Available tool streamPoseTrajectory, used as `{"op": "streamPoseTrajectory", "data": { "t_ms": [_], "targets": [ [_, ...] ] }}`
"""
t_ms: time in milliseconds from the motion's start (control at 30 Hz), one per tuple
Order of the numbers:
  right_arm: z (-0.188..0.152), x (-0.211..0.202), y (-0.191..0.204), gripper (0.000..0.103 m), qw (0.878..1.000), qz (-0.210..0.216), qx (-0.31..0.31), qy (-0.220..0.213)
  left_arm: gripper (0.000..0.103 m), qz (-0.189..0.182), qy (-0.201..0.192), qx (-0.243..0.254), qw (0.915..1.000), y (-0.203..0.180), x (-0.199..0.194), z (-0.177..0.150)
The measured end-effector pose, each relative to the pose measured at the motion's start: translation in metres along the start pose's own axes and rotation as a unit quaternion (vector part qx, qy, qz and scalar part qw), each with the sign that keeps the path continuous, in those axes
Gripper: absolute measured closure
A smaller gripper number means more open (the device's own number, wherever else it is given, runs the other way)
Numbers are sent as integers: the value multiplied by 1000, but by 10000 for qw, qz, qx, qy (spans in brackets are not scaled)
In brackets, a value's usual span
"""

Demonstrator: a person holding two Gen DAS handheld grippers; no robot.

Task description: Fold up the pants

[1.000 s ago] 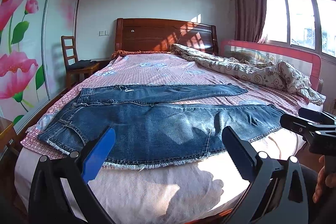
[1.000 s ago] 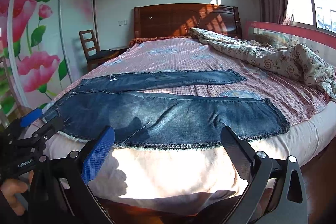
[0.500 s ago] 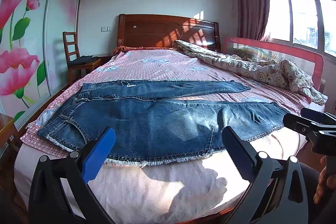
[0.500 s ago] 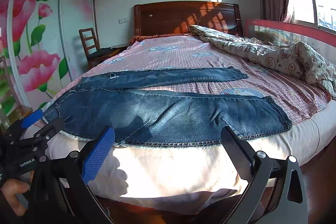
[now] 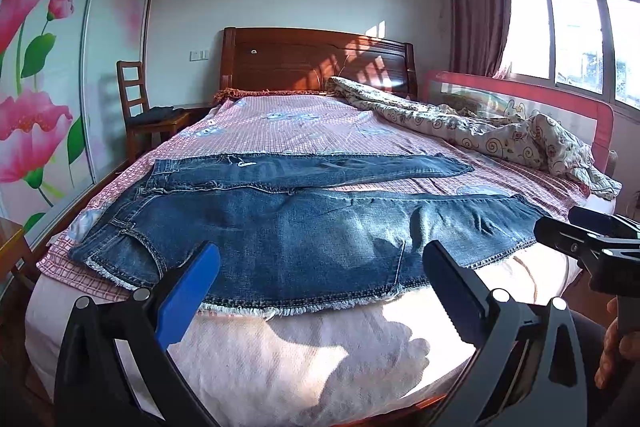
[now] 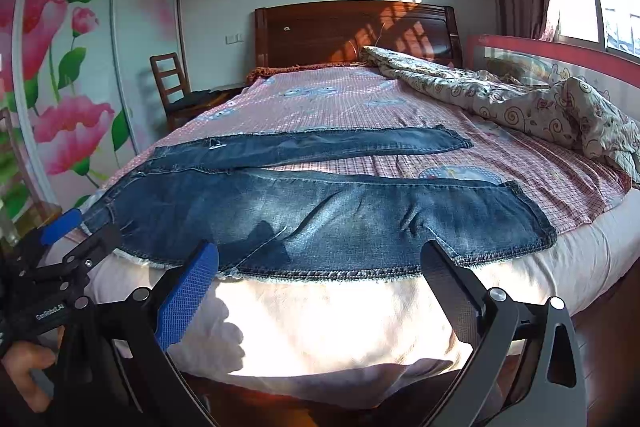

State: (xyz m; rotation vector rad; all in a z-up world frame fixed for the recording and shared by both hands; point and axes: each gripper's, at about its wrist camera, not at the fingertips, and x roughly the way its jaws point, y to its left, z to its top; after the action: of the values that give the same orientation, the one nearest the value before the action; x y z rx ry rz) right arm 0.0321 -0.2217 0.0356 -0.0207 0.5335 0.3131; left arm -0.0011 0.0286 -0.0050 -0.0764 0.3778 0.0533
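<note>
Your hands sit mostly out of frame. Jeans (image 5: 304, 239): spread flat across the bed (image 5: 320, 343), legs apart. Left gripper (image 5: 320, 291) and right gripper (image 6: 320, 291): both spread wide, empty.

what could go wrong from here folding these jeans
The jeans lie flat with their near frayed edge close to the foot of the bed; a careless pull might drag them off. Both the left gripper and right gripper are open and hold nothing, so a shallow pinch could catch one layer only. The legs are splayed apart, so a fold may land crooked.
</note>
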Motion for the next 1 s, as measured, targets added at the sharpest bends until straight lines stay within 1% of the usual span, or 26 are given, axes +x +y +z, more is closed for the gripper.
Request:
{"op": "streamPoseTrajectory", "data": {
  "t_ms": [133, 333, 467, 567, 633, 833, 1000],
  "targets": [
    [0, -1, 0, 3, 10000, 7, -6, -17, 2, -79, 9, 75, 9999, -4, -1, 1],
    [0, 0, 1, 3, 10000, 14, -28, 16, 2, -290, -189, 462, 9983, -22, -8, 3],
    [0, -1, 0, 3, 10000, 18, 52, 16, 2, -432, -141, 573, 9973, -29, -8, 4],
    [0, -1, -2, 3, 9999, 26, 97, 38, 2, -433, -128, 598, 9972, -31, -8, 4],
    [0, -1, -2, 3, 9999, 30, 92, 30, 2, -441, -187, 554, 9973, -32, -10, 3],
    [0, -2, 0, 3, 10000, 18, 39, 14, 2, -365, -6, 599, 9975, -30, -6, 4],
    [0, -1, 0, 3, 10000, 2, 8, 25, 2, -320, 5, 551, 9980, -27, -5, 4]
  ]
}}
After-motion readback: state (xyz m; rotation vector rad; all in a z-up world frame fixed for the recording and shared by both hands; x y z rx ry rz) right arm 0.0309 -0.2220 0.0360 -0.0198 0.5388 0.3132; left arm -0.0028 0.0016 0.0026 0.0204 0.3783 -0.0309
